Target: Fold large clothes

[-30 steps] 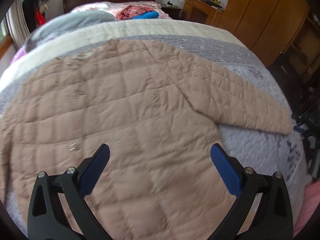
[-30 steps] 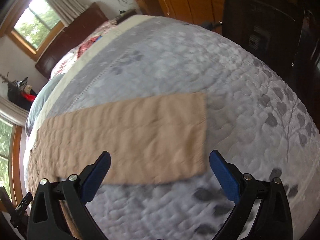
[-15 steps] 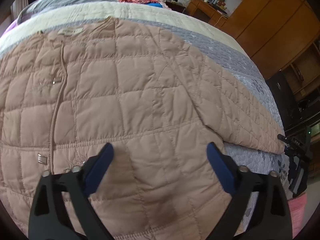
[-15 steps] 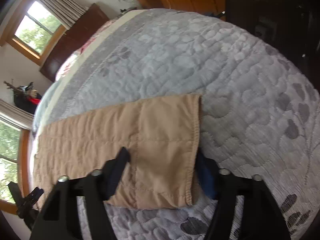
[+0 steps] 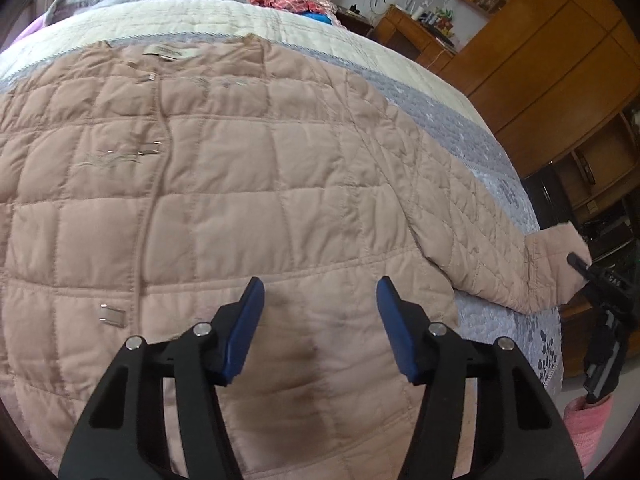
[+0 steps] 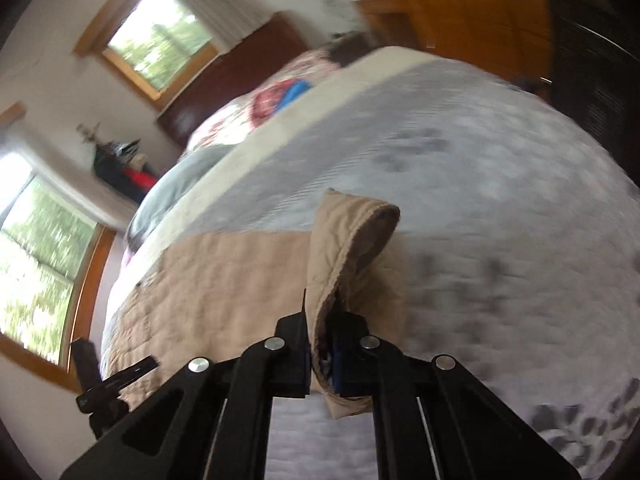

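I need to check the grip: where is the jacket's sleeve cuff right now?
The sleeve cuff sits pinched in the right gripper, raised off the grey bedspread; in the left wrist view it shows at far right, at the bed's edge.

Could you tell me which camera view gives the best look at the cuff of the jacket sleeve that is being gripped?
The right wrist view: the cuff fills the centre, pinched in the right gripper and curling open. The left wrist view shows the cuff only small at the far right edge, lifted off the bed.
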